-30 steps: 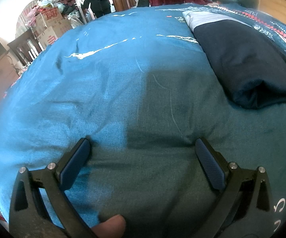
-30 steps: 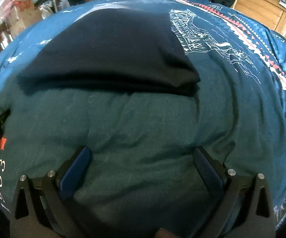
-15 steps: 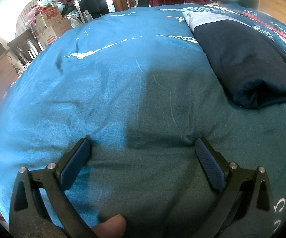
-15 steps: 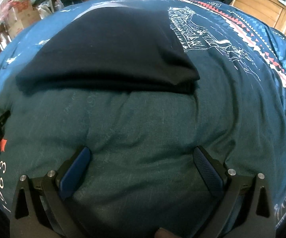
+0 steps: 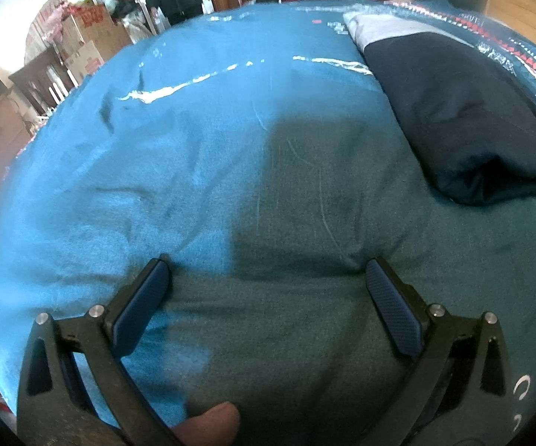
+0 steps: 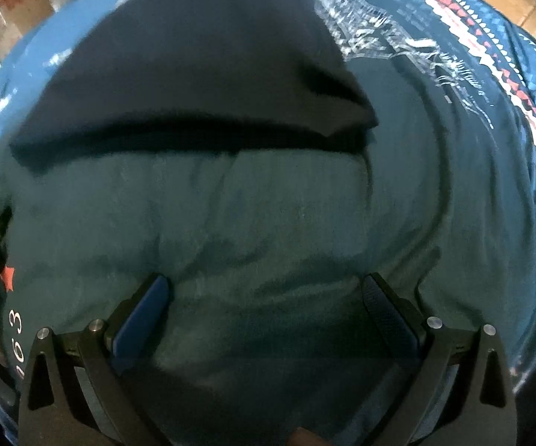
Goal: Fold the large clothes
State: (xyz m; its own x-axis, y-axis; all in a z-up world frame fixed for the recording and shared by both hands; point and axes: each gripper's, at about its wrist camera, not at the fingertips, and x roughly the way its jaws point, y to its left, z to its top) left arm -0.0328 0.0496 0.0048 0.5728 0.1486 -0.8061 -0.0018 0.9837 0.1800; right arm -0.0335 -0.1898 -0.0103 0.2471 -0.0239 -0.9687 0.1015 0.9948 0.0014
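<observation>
Left gripper point(image 5: 266, 273): jaws spread wide, nothing between them. The blue pads hang low over the teal bedcover point(image 5: 201, 156), and the cloth between them is bare. Right gripper point(image 6: 264, 291): jaws likewise spread wide and empty, low over the same bedcover.

Location of the work piece: the dark navy garment point(image 6: 193, 74) lies flat on the bed, beyond the right gripper and apart from it. A strip of bare bedcover separates the pads from the near folded edge point(image 6: 193, 130) of the garment. In the left wrist view the same garment sits to the right, well apart from the left gripper, with its near corner point(image 5: 491, 182) rolled up and thick. A pale grey panel point(image 5: 383, 31) shows at its far end.

Handling properties (judged): soft knit cloth, limp, light, not fragile. It will sag and drag when lifted from one point only. The doubled near edge shows several layers, so a pinch there may take the top layer alone or all of them.

Recommended hold: take the near edge at its two ends, one gripper to each corner, and pinch the full thickness. The quilted bedcover is soft and yields, so a pad may catch bedcover cloth as well.

The right wrist view is blurred; fine detail of the edge cannot be confirmed.
</observation>
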